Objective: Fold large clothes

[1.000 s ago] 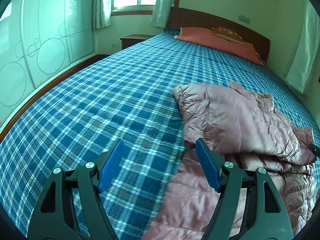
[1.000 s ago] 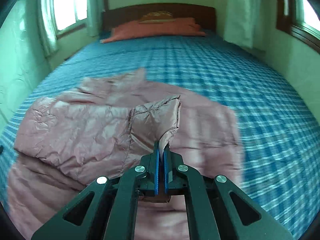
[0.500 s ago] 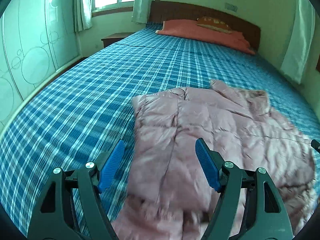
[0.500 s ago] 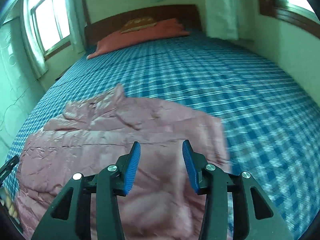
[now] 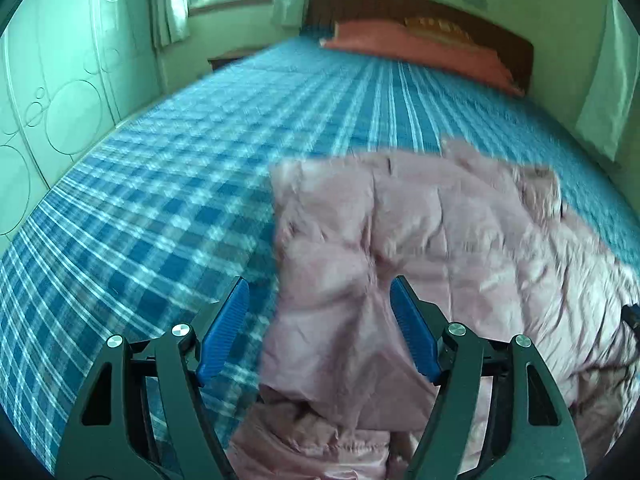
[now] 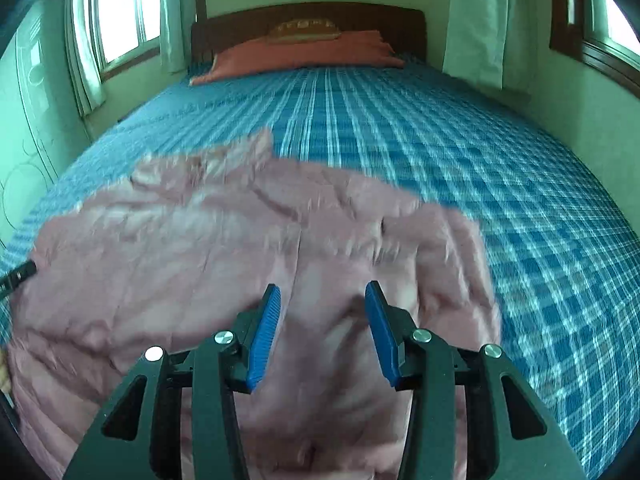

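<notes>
A pink puffer jacket (image 5: 420, 240) lies partly folded on the blue plaid bed (image 5: 180, 200); it also shows in the right wrist view (image 6: 240, 240). My left gripper (image 5: 320, 300) is open and empty above the jacket's left edge, its left finger over the bedsheet. My right gripper (image 6: 322, 304) is open and empty above the jacket's right half. The tip of the left gripper (image 6: 18, 274) shows at the left edge of the right wrist view. Both views are motion-blurred.
An orange-red pillow (image 6: 304, 54) lies by the dark wooden headboard (image 6: 308, 20). A wardrobe with circle patterns (image 5: 52, 92) stands left of the bed. Curtained windows (image 6: 116, 20) sit on both sides. Plaid sheet (image 6: 500, 168) stretches right of the jacket.
My right gripper let go of the jacket's sleeve and opened. The sleeve now lies across the jacket. Both grippers moved in over the jacket.
</notes>
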Demonstrator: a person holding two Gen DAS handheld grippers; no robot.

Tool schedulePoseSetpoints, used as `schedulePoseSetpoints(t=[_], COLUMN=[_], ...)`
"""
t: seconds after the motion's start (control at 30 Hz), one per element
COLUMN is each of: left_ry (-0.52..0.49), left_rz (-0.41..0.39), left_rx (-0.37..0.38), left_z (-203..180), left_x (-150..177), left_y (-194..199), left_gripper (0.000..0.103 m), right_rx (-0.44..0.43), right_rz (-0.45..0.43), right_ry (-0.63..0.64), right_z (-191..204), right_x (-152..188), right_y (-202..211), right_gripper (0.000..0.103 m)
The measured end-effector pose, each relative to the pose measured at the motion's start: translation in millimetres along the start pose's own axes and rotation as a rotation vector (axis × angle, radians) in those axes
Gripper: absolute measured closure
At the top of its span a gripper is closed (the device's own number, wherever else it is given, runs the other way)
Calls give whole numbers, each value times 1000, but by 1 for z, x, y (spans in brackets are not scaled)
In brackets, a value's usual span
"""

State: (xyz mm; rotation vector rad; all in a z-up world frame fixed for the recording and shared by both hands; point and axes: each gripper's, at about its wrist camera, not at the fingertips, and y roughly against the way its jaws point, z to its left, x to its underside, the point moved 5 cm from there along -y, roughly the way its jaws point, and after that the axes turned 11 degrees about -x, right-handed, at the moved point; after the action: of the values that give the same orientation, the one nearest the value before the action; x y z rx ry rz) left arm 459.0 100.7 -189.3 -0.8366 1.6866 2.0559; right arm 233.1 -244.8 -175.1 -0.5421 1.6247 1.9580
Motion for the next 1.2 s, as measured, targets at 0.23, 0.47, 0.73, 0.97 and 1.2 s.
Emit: schedulePoseSetpoints(t=[0.23, 0.47, 0.73, 0.97, 1.2], left_ry=[7, 89, 311, 527, 646], left_rz=[49, 68, 152, 237, 268], left_rx=[17, 63, 130, 254, 445], left_z=[7, 72, 158, 191, 176], left_x=[3, 51, 157, 236, 276], left_y=[5, 66, 132, 163, 197], left_gripper=[28, 28, 28, 28, 28], right_rx=[-37, -19, 8, -72, -244], right_rz=[-24, -32, -12, -19, -64], right_ry=[-30, -88, -225, -430, -603], right_z=[-2, -35, -85, -113, -113], right_x=[4, 61, 165, 245, 288], right_y=[25, 101, 179, 219, 240], right_gripper=[56, 47, 47, 47, 47])
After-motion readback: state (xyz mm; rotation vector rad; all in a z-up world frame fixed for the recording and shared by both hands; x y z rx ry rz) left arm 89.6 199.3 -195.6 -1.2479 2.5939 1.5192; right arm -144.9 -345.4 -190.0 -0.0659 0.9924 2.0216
